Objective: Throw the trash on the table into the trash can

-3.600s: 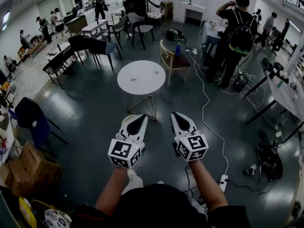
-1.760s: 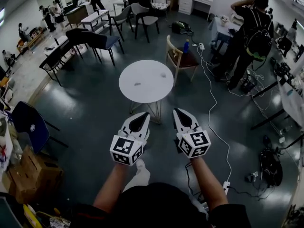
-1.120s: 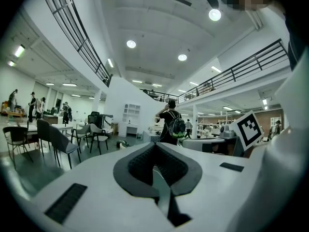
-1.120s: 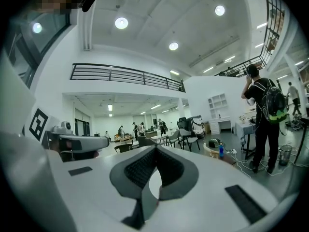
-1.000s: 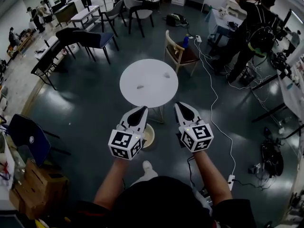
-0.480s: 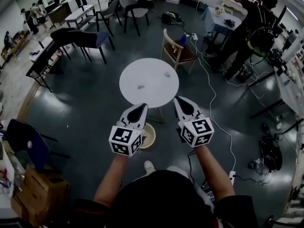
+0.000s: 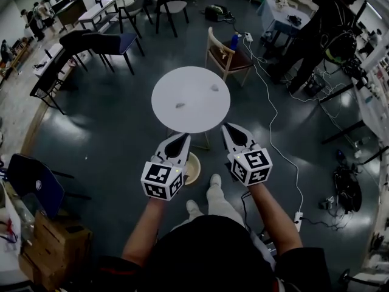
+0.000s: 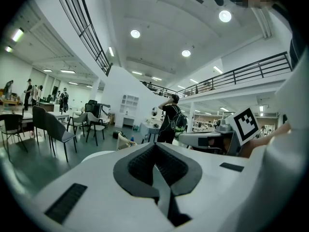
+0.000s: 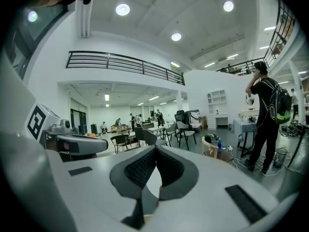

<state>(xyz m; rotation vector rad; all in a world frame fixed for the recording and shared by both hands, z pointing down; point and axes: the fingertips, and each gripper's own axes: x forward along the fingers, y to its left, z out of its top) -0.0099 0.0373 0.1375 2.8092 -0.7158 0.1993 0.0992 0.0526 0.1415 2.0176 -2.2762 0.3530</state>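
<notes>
While both grippers hover short of the round white tabletop point(image 7: 191, 99), the left gripper point(image 7: 182, 137) and the right gripper point(image 7: 227, 128) have their fingers point(image 8: 140, 166) pressed together, with nothing between them. The trash is 2 small pieces on the tabletop: a near scrap point(image 7: 180, 106) close to the middle and a far scrap point(image 7: 214, 87) toward the back right, well apart. The cream trash can point(image 7: 194, 170) stands on the floor below the near rim, beside the person's shoes.

I think the fingers must open before any reach; otherwise they will only push a light scrap across the smooth top and over the rim. A careless step could also knock the trash can.

The floor is dark and glossy. A white extension cable point(image 7: 298, 215) runs along the right, and chairs stand around the large hall.
</notes>
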